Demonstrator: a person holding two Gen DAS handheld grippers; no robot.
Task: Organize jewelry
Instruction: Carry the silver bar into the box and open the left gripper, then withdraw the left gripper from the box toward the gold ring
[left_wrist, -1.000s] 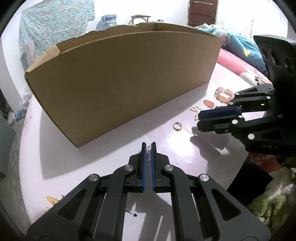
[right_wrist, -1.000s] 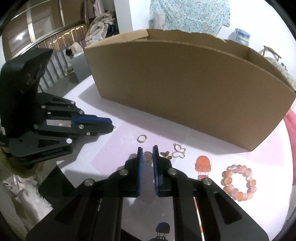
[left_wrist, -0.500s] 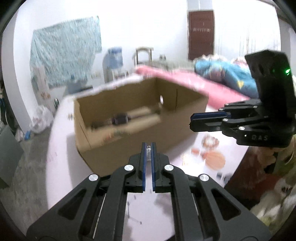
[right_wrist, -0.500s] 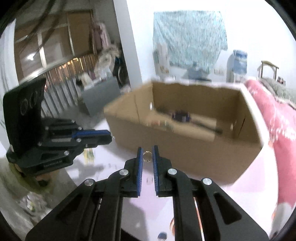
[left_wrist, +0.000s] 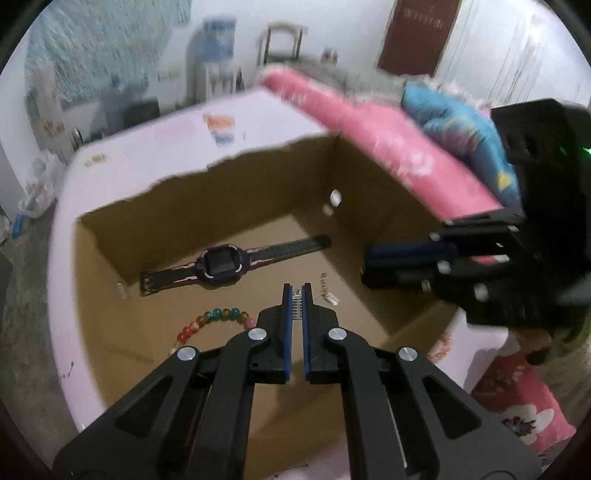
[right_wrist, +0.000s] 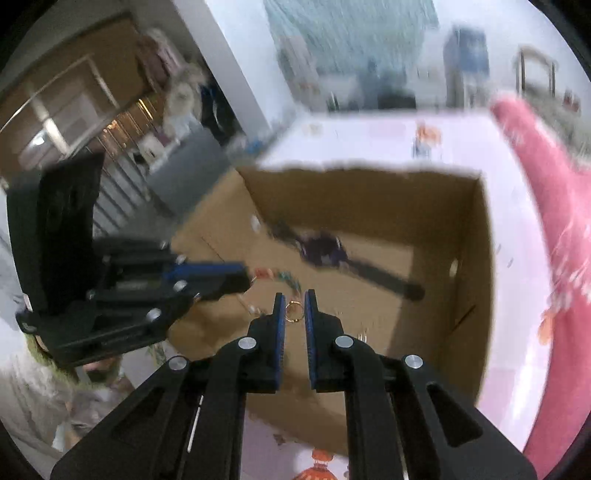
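Both tongs hang over the open cardboard box (left_wrist: 110, 325), so each load has only to go straight down: the left tongs (left_wrist: 296, 301) are nearly shut on a small silvery ridged piece (left_wrist: 296, 309), the right tongs (right_wrist: 294, 308) nipped on a gold ring (right_wrist: 294, 312). Below lie a bead bracelet (left_wrist: 207, 325) and, farther in, a watch (left_wrist: 221, 263) lengthwise across the floor; blur hides what the silvery piece is

I read this as a lived-in home room. Behind the cardboard box (left_wrist: 258, 184): a pink bedcover (left_wrist: 388, 147), a blue patterned quilt (left_wrist: 454, 122), a water dispenser (left_wrist: 218, 48), a dark red door (left_wrist: 417, 33). Left of the box, railings (right_wrist: 122, 177) and heaped clothes (right_wrist: 177, 92).
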